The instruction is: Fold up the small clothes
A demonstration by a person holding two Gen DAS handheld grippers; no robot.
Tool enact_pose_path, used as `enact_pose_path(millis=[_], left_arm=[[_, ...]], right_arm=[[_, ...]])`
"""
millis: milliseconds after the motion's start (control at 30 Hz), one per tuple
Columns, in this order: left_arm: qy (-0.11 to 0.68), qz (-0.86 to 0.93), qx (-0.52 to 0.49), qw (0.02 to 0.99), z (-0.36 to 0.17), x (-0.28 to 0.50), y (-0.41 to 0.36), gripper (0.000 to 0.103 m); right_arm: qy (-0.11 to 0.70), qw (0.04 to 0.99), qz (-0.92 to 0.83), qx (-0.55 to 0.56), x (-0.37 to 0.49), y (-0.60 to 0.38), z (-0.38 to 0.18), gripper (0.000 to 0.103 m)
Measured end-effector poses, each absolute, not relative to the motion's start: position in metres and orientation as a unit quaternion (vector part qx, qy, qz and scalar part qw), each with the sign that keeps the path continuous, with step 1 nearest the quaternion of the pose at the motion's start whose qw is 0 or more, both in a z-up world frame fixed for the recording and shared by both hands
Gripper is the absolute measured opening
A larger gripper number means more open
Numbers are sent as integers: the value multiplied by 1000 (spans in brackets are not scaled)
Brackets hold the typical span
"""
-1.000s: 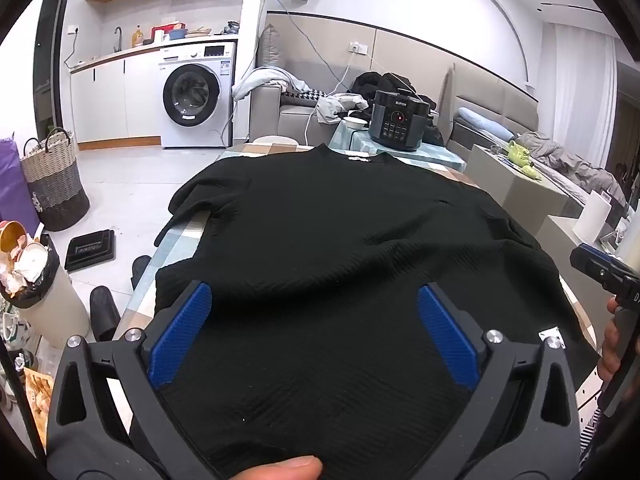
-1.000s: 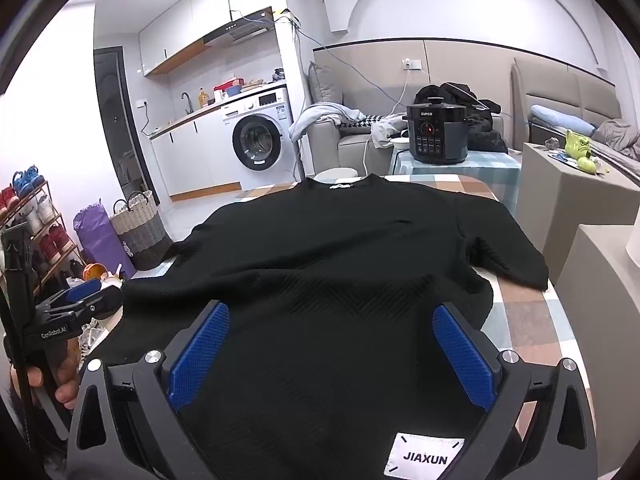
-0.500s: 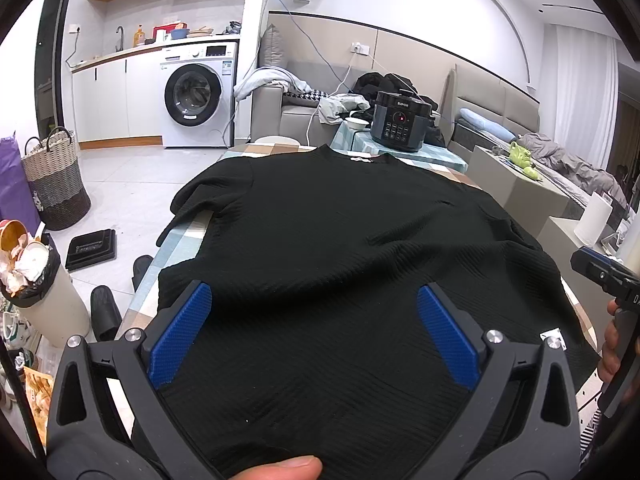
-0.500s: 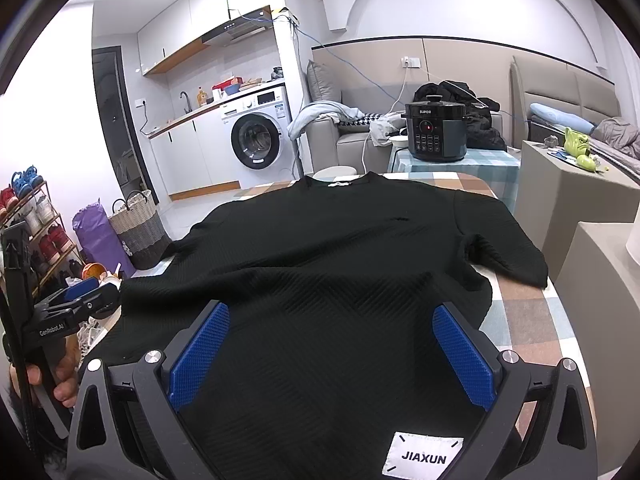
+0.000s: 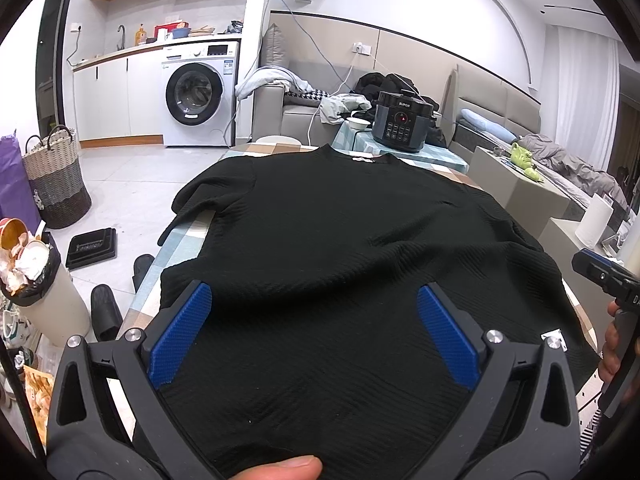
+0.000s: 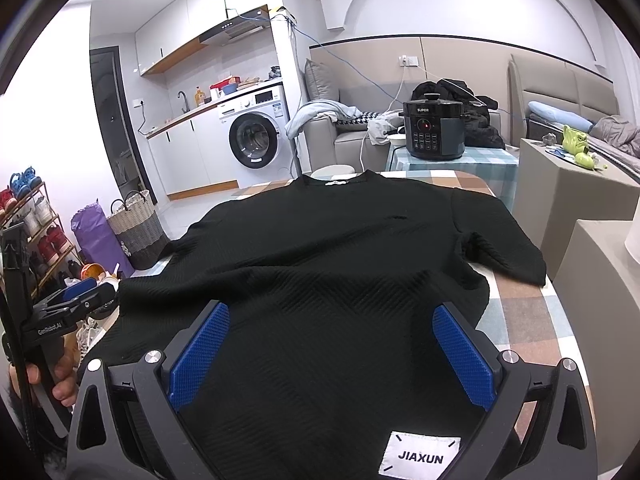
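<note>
A black short-sleeved knit top lies spread flat on a checked table, neck at the far end, hem nearest me. It also shows in the right wrist view, with a white JIAXUN label at the hem. My left gripper is open, hovering over the left part of the hem, nothing between its blue pads. My right gripper is open over the right part of the hem, empty. Each gripper shows at the other view's edge.
A black pressure cooker stands on a small checked table beyond the neck. Grey blocks stand to the right. A bin, slippers and a woven basket are on the floor to the left. A washing machine stands at the back.
Hardly anything: both grippers stay open over the hem, and the views have shifted only very slightly.
</note>
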State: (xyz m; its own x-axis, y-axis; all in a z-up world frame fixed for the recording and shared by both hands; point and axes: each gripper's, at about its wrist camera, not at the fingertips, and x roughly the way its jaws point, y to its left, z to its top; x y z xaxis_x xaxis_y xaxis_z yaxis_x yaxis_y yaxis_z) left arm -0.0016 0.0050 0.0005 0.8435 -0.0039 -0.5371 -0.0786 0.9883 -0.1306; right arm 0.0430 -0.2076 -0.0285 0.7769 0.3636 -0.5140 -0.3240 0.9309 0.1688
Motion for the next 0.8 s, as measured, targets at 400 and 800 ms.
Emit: enact_pose_path(millis=[400, 800], left_arm=[[279, 20, -74, 957, 1, -2, 5, 102], [278, 20, -75, 958, 2, -1, 12, 102]], right_arm=[[280, 943, 179, 38, 42, -210, -27, 103], [279, 943, 176, 37, 41, -210, -27, 103]])
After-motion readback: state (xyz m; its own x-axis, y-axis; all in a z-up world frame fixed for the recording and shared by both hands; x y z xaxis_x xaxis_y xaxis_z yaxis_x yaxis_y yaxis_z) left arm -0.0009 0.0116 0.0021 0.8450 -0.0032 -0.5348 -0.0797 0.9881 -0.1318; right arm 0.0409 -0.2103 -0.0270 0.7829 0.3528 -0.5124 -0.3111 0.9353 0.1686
